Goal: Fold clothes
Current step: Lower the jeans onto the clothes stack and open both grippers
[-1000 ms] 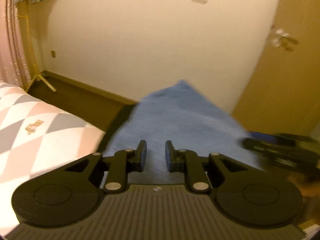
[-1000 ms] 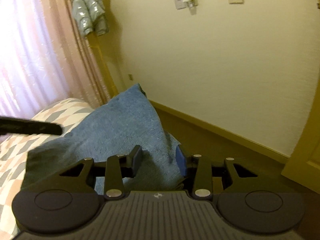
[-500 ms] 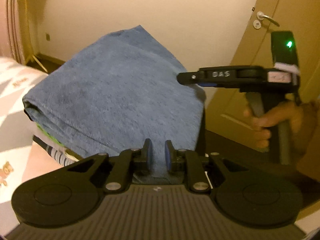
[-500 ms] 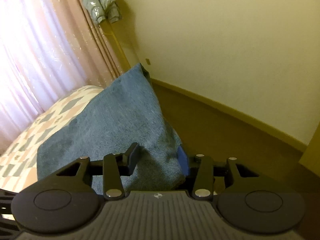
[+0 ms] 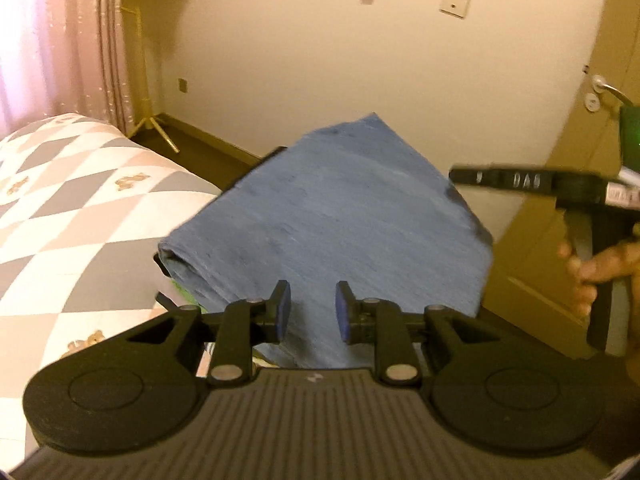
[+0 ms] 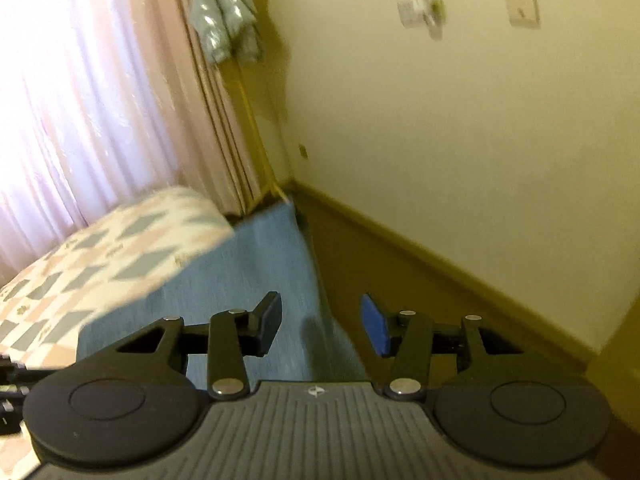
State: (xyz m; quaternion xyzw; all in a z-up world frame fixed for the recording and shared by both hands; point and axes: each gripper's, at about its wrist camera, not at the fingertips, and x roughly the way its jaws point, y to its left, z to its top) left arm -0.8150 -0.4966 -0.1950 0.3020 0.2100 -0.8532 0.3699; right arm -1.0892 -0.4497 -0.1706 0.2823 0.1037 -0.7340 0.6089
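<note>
My left gripper [image 5: 310, 312] and right gripper [image 6: 320, 326] are both spread, pinching nothing; the folded blue cloth [image 5: 340, 220] lies straight ahead, beneath both.

Plenty of open air ahead of the left gripper [image 5: 310, 310], above the folded blue cloth [image 5: 336, 224] that fills the middle. Jaws parted, cloth surface right under the gap. Off to the right, the right gripper [image 5: 520, 180] and the hand [image 5: 600, 268] holding it block that side, with the door [image 5: 600, 80] close behind. Bed [image 5: 80, 208] runs along the left, low and flat, easy to pass over. Coat stand [image 5: 140, 80] and curtain [image 5: 52, 40] tucked in the far left corner. From the right wrist view, bare floor [image 6: 420, 280] open to the right of the cloth edge, wall [image 6: 460, 120] closing it off beyond.
</note>
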